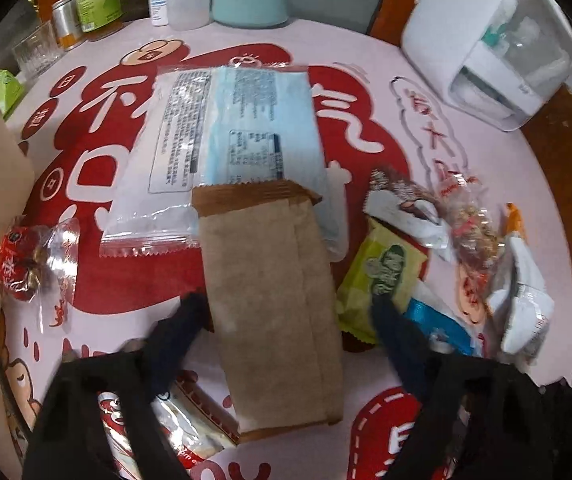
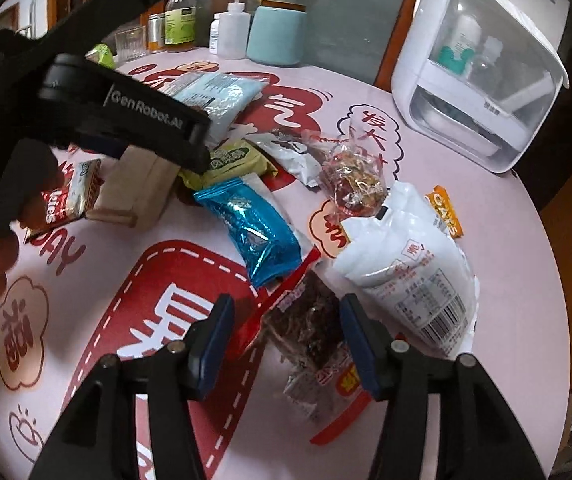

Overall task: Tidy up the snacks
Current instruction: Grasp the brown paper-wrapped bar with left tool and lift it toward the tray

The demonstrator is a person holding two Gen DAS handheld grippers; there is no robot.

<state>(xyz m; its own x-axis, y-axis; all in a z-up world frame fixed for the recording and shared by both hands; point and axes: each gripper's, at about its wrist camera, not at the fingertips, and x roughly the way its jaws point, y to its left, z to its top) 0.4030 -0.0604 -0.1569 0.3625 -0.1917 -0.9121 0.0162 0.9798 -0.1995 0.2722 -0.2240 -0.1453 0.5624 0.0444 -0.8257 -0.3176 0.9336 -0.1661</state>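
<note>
A: Left gripper [image 1: 286, 312] straddles the brown packet [image 1: 274, 312] on the counter [image 1: 497, 184], jaws half open, not visibly pinching; its long axis runs straight ahead.

B: Right gripper [image 2: 286, 340] brackets the dark snack bag [image 2: 309, 328], pads apart, untouched.

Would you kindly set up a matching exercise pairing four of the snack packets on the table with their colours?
Things:
1. kraft-paper packet
2. foil packet
3. big bag with a barcode
4. packet with a cartoon figure

Colours:
A. white
B. yellow-green
C. brown
D. shiny blue

Pairs: 1-C, 2-D, 3-A, 4-B
</note>
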